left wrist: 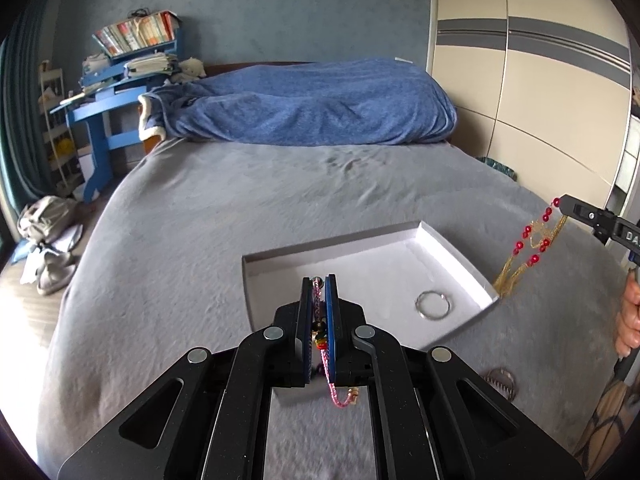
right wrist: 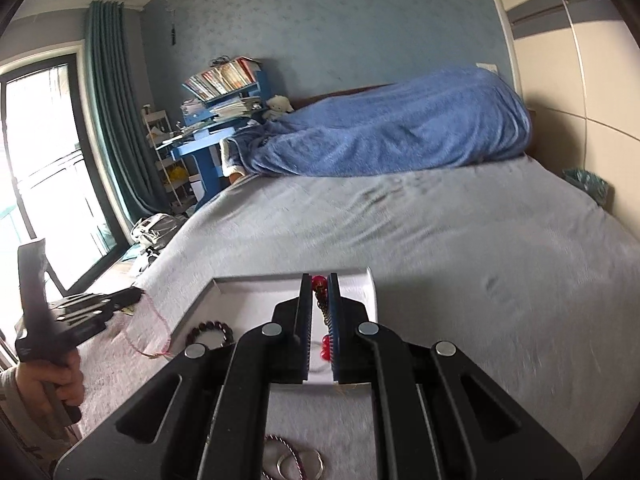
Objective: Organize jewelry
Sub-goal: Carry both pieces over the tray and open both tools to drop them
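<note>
Jewelry sits in both grippers and in a shallow white cardboard tray (left wrist: 448,252) lying on the grey bedspread (left wrist: 248,208). Seen from the left wrist, the left gripper (left wrist: 319,280) is clenched on a pink braided cord bracelet (left wrist: 326,364), which runs back between the two blue-lined fingers; coloured beads sit partway along it and its clasp end hangs out below the finger bases, over the tray's near edge. This view alone shows a silver ring-shaped bangle (left wrist: 433,305) lying flat in the tray's near right corner, and the full length of a gold chain necklace with red beads (left wrist: 532,246) hanging from the right gripper (left wrist: 560,202) beyond the tray's right wall, its gold strands trailing down to the bedspread. A brownish hoop (left wrist: 502,380) lies on the cover nearer the camera, outside the tray. The right wrist view shows that necklace only as a red bead at the fingertips, chain links and more red beads pinched between the closed fingers. It adds a dark beaded bracelet (right wrist: 210,334) resting in the tray's near left part, a purple twisted bangle (right wrist: 286,446) and a silver ring (right wrist: 300,464) on the bedspread beneath the gripper body, and the left hand (right wrist: 54,376) holding its tool with the pink cord dangling thinly. Behind lie a blue blanket (right wrist: 392,140) and a blue desk (right wrist: 208,140).
</note>
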A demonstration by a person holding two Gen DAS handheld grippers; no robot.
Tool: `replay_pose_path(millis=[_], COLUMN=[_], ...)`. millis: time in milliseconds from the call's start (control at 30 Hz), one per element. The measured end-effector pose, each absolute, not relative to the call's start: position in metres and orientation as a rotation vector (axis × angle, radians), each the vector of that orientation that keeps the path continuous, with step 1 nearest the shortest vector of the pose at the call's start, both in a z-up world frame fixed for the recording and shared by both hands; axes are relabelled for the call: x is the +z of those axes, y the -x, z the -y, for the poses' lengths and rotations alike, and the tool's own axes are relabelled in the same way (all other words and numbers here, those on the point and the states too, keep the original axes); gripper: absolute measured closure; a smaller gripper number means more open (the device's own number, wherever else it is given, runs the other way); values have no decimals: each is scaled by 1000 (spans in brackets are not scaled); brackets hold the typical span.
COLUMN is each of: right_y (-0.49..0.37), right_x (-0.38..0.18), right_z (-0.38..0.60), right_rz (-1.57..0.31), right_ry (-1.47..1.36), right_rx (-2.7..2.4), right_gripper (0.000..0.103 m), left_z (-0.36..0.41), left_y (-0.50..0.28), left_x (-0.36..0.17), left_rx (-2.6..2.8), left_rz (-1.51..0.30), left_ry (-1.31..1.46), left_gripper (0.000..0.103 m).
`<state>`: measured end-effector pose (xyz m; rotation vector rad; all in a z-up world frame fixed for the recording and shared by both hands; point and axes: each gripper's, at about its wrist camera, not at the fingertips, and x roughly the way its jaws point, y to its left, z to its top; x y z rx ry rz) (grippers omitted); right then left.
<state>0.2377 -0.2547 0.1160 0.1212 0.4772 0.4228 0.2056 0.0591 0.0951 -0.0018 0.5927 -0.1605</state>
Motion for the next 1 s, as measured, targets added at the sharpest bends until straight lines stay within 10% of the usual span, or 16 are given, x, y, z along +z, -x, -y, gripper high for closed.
replay_pose_path(millis=[1000], right_y=[-375], right_x=[30], right_z=[169], right_rz=[-733], right_ry=[-19], right_rx=[463], right_gripper=[96], left_z=[-1], left_y=[-353], left_x=[29], left_rx=[-224], left_rz=[-808], left_ry=[-103], left_gripper=[97])
